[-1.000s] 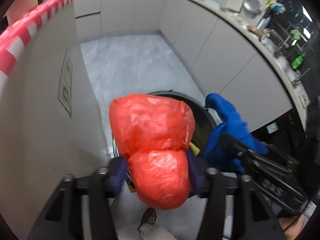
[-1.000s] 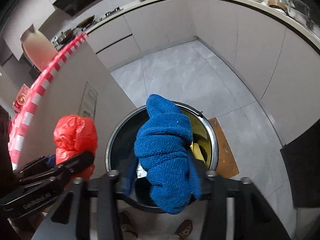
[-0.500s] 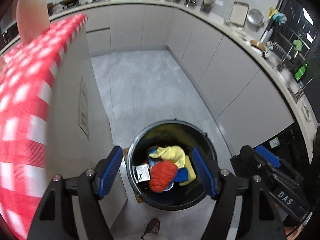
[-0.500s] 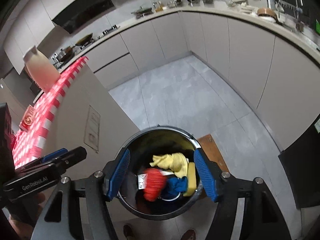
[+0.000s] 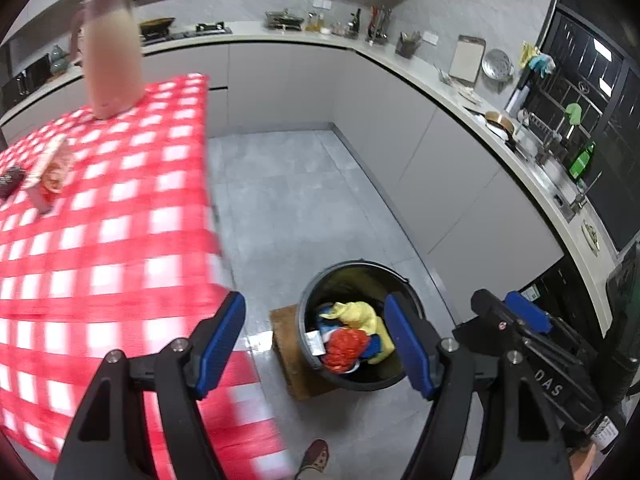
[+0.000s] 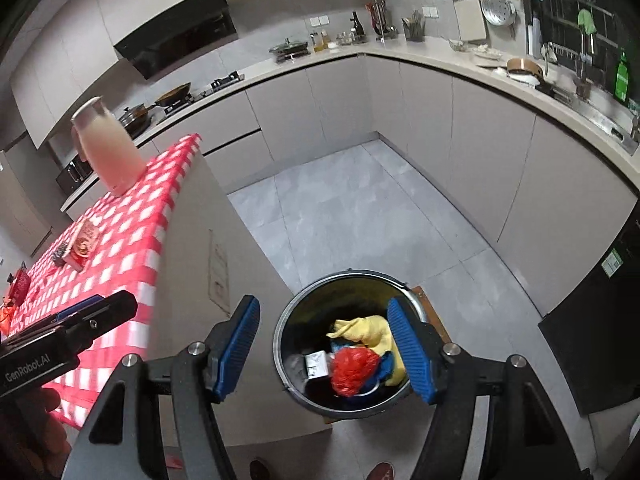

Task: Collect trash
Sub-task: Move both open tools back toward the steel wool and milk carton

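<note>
Both the left gripper (image 5: 316, 344) and right gripper (image 6: 324, 350) hang half-open and empty above the bin (image 6: 288, 320), since the red bag (image 6: 354, 370) and blue cloth (image 6: 382, 366) lie inside it, beside the bench (image 6: 120, 248).

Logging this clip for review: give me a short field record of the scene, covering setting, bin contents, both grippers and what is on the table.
setting: kitchen, grey tiled floor, curved counter
bin: round black bin on the floor beside the table's end
bin contents: red plastic bag, blue cloth, yellow cloth, small white packet
left gripper: open, empty
right gripper: open, empty, above the bin
table: red checked cloth, pale jug upright, flat printed packet
task state: bag and cloth already in the bin
</note>
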A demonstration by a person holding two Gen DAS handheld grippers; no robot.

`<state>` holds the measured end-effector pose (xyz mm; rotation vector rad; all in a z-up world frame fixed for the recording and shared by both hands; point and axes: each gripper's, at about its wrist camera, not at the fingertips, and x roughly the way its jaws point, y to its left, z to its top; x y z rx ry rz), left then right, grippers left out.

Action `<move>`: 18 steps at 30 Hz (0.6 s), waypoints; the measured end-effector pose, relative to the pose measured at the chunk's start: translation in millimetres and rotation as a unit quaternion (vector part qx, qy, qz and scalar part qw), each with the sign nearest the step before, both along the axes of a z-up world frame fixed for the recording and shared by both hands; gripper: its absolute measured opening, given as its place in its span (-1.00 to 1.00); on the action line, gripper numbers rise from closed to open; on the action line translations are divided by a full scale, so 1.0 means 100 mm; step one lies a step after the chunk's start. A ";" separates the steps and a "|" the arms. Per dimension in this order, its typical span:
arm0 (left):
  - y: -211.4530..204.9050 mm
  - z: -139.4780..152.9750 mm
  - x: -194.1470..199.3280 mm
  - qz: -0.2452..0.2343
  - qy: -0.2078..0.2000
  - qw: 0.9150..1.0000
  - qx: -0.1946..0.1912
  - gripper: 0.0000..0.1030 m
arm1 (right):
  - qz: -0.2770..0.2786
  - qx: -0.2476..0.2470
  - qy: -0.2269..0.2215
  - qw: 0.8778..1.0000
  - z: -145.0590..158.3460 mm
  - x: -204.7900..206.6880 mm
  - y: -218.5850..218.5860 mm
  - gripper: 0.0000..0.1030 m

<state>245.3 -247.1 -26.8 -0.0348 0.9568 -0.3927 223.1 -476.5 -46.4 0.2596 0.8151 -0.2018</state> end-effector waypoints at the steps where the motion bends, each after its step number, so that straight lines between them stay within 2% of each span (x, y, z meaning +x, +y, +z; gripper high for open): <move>1: 0.06 0.01 0.01 0.003 -0.003 1.000 0.001 0.43 | 0.003 -0.002 -0.003 1.000 0.05 0.00 0.10 0.33; 7: 0.74 0.14 0.03 0.037 -0.019 0.999 0.000 0.49 | 0.033 -0.010 -0.019 0.999 0.30 0.12 0.80 0.33; 18: 2.10 0.16 0.16 0.100 -0.032 0.994 0.000 0.50 | 0.108 -0.012 -0.035 0.993 0.37 0.59 2.39 0.33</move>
